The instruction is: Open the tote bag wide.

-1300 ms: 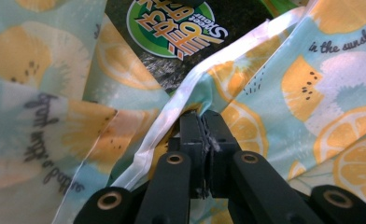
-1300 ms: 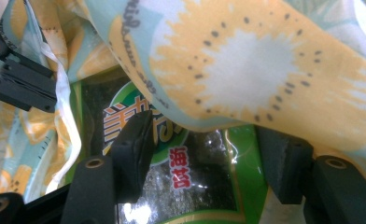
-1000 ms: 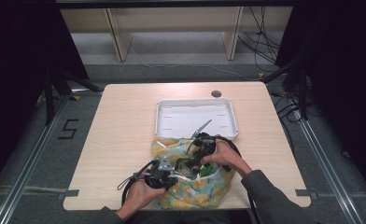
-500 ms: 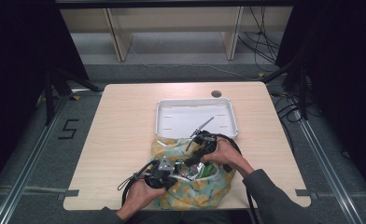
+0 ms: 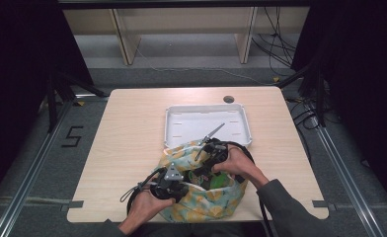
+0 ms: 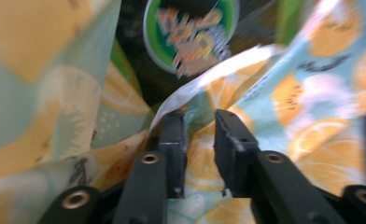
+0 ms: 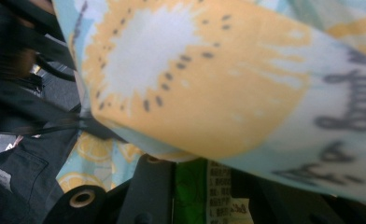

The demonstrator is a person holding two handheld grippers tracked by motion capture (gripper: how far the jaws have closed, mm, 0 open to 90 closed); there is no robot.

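Note:
A fruit-print cloth bag [image 5: 201,205] lies open at the table's near edge, with a green snack packet [image 5: 224,180] inside. My left gripper [image 5: 184,186] is at the bag's left rim. In the left gripper view its jaws [image 6: 200,123] have just been opening and stand apart, with the bag's cloth [image 6: 312,93] and white hem just beyond the tips. The round green packet [image 6: 190,32] shows deeper in. My right gripper [image 5: 210,173] reaches into the bag from the far side. Its jaws [image 7: 193,172] have been closing and press on the green packet [image 7: 190,198]. The cloth [image 7: 209,84] hides the right jaw.
A white tray [image 5: 209,105] stands just behind the bag, in the middle of the wooden table [image 5: 132,128]. A round hole [image 5: 228,98] sits near the table's far edge. Shelving and cables lie beyond the table.
The left gripper has lifted slightly at the bag's rim. The right hand stays in place inside the bag.

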